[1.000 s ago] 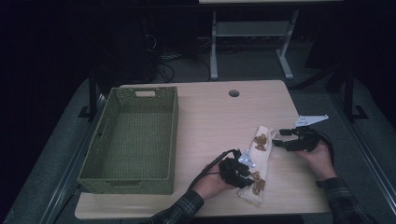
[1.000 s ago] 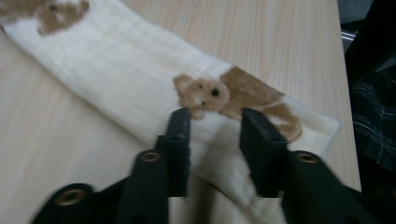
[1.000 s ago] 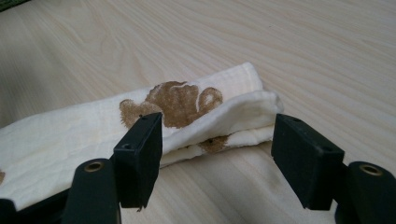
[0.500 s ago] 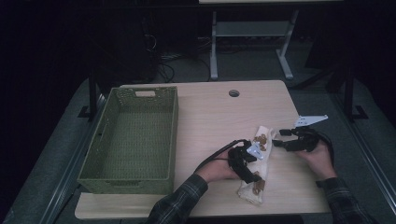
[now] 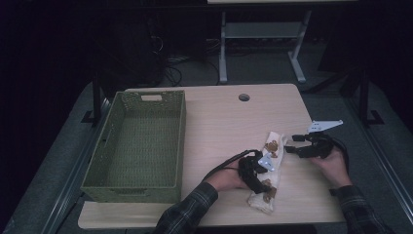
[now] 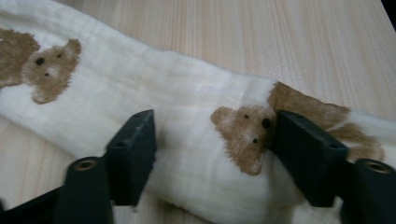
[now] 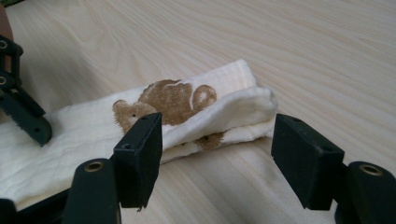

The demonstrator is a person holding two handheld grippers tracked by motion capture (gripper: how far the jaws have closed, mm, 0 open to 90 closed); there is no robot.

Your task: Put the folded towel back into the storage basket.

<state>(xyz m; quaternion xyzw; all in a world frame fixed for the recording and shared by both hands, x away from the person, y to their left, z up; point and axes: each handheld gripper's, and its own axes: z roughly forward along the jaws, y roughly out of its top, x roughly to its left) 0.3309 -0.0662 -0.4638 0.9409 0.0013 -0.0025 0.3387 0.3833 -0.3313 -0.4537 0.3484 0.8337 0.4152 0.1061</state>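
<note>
On the wooden table (image 5: pixel 214 117), a folded cream cloth with brown bear prints (image 5: pixel 267 168) lies right of the empty green woven basket (image 5: pixel 139 141). Left gripper (image 5: pixel 260 170), jaws just opening, straddles it unclenched; right gripper (image 5: pixel 292 146) stands released at its far end.

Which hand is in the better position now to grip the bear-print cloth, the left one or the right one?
Probably the left. The left gripper has its open jaws down over the middle of the bear-print cloth, having just opened. The right gripper is open too, but stops just short of the cloth's folded end.
</note>
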